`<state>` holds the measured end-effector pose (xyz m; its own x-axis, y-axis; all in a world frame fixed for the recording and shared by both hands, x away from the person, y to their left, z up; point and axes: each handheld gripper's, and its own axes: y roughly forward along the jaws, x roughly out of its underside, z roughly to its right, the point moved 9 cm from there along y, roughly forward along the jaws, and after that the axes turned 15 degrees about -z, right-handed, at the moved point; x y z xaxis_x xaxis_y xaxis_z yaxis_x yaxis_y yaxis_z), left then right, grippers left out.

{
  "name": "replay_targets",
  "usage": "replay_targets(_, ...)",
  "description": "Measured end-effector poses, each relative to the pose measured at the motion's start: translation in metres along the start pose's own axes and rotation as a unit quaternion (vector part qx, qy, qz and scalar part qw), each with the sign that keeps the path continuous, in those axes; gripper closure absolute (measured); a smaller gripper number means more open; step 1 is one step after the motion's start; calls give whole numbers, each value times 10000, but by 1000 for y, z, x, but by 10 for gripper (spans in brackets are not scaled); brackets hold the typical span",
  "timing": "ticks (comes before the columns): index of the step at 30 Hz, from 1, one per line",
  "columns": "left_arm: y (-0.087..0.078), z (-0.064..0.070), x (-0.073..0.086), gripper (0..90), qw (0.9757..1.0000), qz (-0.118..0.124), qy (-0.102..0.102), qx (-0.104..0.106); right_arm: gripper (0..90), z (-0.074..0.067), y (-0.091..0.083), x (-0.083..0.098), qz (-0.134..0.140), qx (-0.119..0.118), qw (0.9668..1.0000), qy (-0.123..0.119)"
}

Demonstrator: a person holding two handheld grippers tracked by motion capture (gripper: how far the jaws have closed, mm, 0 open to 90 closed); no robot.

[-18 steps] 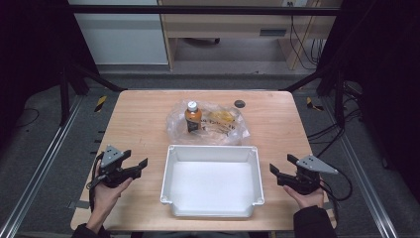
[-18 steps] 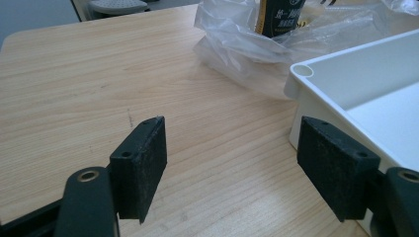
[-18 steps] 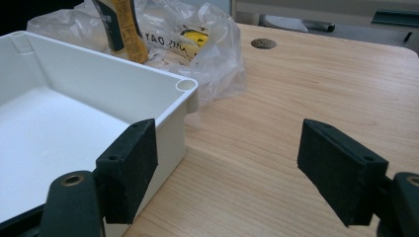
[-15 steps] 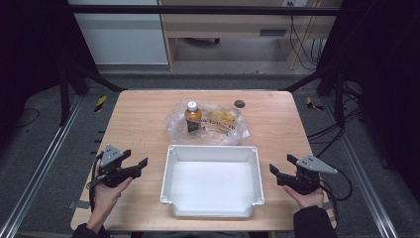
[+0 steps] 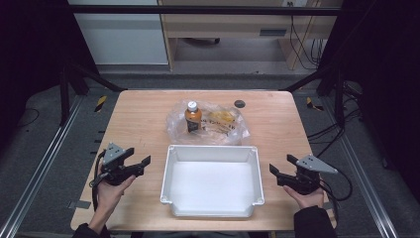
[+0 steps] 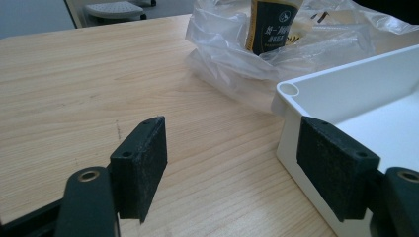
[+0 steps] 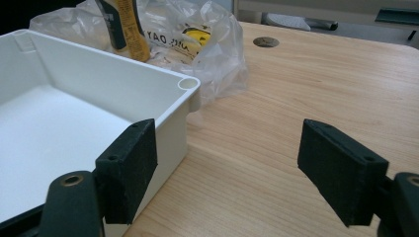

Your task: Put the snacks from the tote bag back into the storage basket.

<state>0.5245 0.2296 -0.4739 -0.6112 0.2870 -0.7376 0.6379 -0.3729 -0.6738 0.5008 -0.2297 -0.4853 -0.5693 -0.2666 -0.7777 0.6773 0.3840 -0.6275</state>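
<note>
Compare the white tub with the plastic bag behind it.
The tub is rigid, white and empty; the bag is soft, clear and crumpled, holding a bottle and a yellow packet. The tub sits nearer the person, the bag farther back. Both rest on the table.

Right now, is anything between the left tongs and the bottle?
Yes: the clear plastic bag surrounds the bottle, its crumpled side facing the open left tongs. The table between shows bare.
</note>
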Motion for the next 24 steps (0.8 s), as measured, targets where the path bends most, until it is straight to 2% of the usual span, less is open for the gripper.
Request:
replay_targets(17,1,7,-15,274,9998,128,36,127,220,-1,0,0,-31,-2,10000,-1)
replay_targets(24,4,13,-24,278,9996,165,156,137,217,0,-1,-1,-13,12,10000,18)
